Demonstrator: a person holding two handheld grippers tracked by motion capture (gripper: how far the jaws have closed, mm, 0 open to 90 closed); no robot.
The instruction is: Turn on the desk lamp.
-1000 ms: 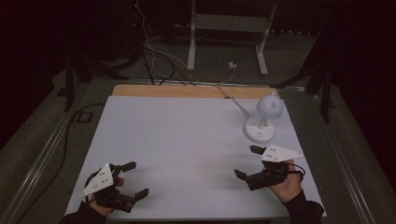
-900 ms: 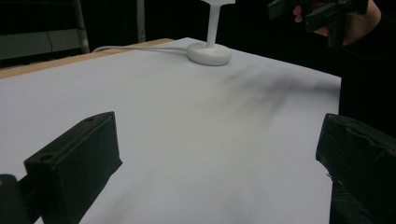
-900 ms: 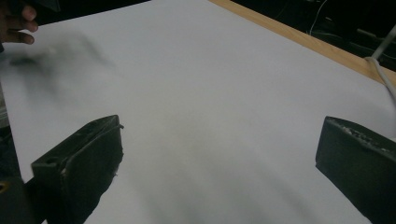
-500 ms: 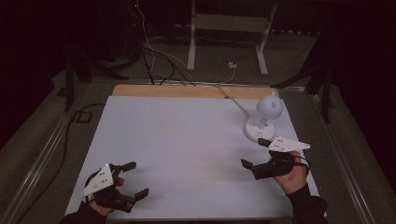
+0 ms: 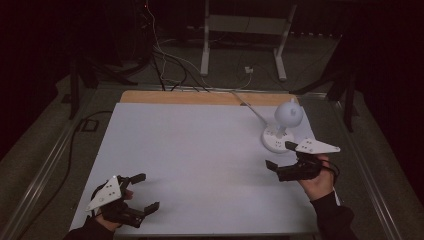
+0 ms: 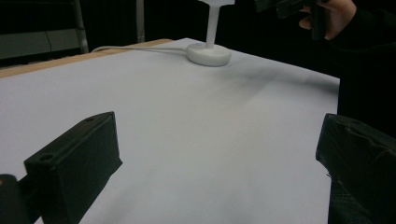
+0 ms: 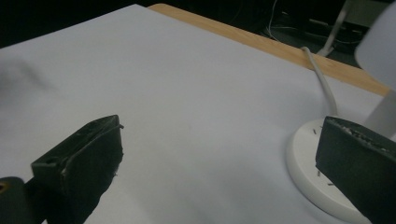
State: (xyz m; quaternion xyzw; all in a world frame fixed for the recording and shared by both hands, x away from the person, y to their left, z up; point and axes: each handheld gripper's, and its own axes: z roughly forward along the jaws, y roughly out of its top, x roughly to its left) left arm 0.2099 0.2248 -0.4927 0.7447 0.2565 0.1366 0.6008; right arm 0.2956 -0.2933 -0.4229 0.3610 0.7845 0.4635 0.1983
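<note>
Jaws wide on our right gripper near the lamp, ready to grab; left gripper wide too, w/ nothing.

A small white desk lamp stands upright near the right edge of the table, toward the far right corner. Its base is a flat round disc resting on the white table top, and a short thin stem rises straight from the middle of it. On the stem sits a rounded, ball-like head. The lamp is not lit. A white cord runs from the base back and to the left, lying across the table, crossing the bare wooden strip along the far edge and dropping off it.
</note>
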